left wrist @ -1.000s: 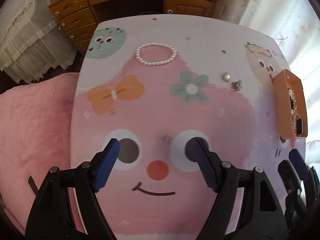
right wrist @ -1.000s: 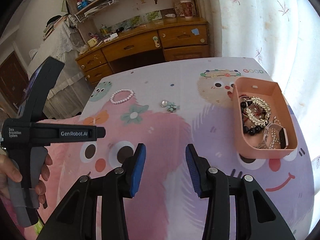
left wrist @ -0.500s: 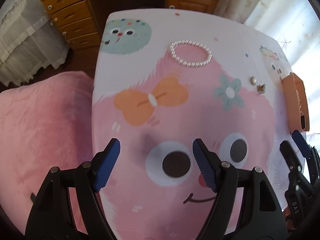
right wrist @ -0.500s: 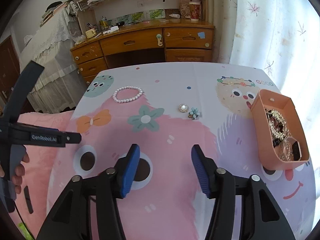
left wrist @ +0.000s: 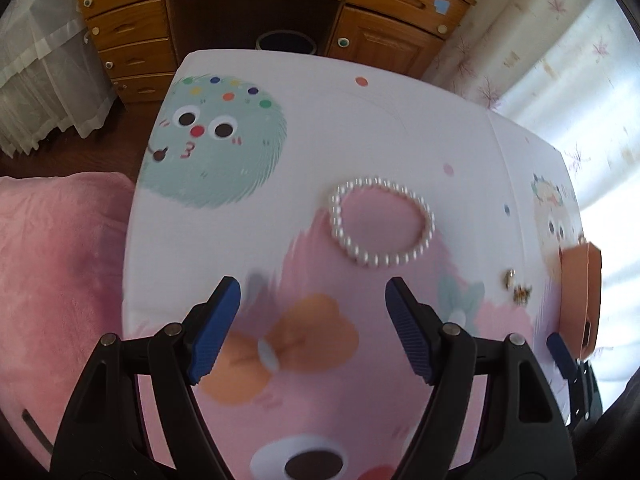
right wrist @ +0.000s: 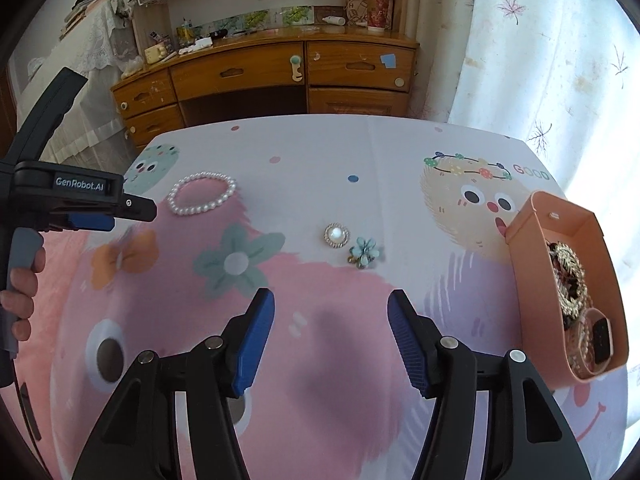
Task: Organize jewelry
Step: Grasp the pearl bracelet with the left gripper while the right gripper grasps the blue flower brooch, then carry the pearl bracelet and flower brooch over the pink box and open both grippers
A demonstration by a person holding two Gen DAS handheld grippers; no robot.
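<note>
A white pearl bracelet (left wrist: 382, 222) lies on the cartoon tablecloth, just ahead and right of my open, empty left gripper (left wrist: 312, 320); it also shows in the right wrist view (right wrist: 202, 193). A round pearl brooch (right wrist: 336, 235) and a teal flower brooch (right wrist: 363, 253) lie ahead of my open, empty right gripper (right wrist: 330, 334); both show small in the left wrist view (left wrist: 518, 286). An orange box (right wrist: 568, 300) at the right holds several jewelry pieces and a watch. My left gripper (right wrist: 90, 216) shows from the side, hovering near the bracelet.
The table (right wrist: 320, 148) ends at its far edge before a wooden desk with drawers (right wrist: 248, 76). A pink blanket (left wrist: 52, 264) lies off the left edge. A curtain (right wrist: 540, 48) hangs at the right. The right gripper's tip (left wrist: 560, 352) shows at the left view's edge.
My left gripper has moved forward across the table toward the pearl bracelet, which now sits much closer. My right gripper has advanced toward the two brooches and opened wider.
</note>
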